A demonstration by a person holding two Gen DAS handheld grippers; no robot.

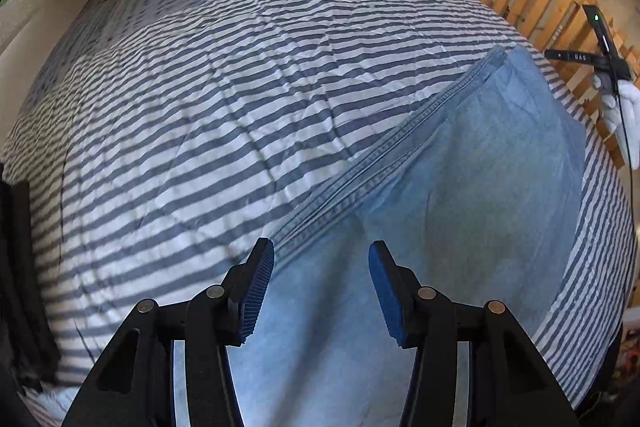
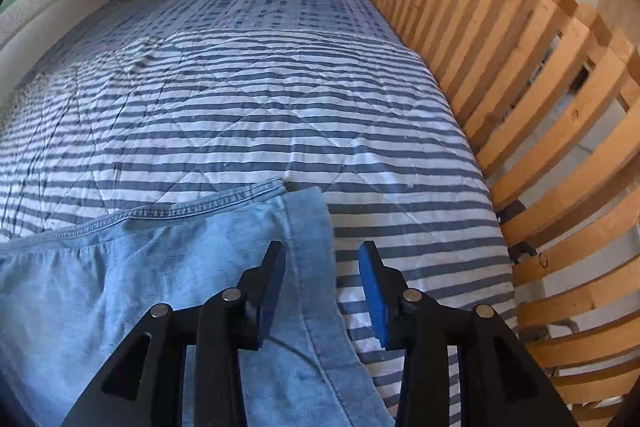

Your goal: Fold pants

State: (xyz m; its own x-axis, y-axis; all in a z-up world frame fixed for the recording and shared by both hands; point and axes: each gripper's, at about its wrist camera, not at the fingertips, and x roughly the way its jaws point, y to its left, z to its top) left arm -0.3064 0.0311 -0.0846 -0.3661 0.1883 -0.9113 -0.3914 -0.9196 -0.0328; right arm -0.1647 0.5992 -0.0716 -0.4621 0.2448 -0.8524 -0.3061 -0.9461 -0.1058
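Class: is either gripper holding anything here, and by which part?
Nothing is held. The left gripper and right gripper both hang open over the pants.

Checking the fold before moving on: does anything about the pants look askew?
Slightly. At the far end of the pants, the hems don't line up: the lower layer's stitched edge sticks out past the upper layer's corner.

Left gripper (image 1: 321,259) and right gripper (image 2: 322,263): black angular linkage arms fitted with round silver pins, fingers faced with ribbed blue pads (image 1: 256,295). At the right edge of the left wrist view, a white glove (image 1: 624,111) is worn, and a black device with a green light and a black cable is seen.
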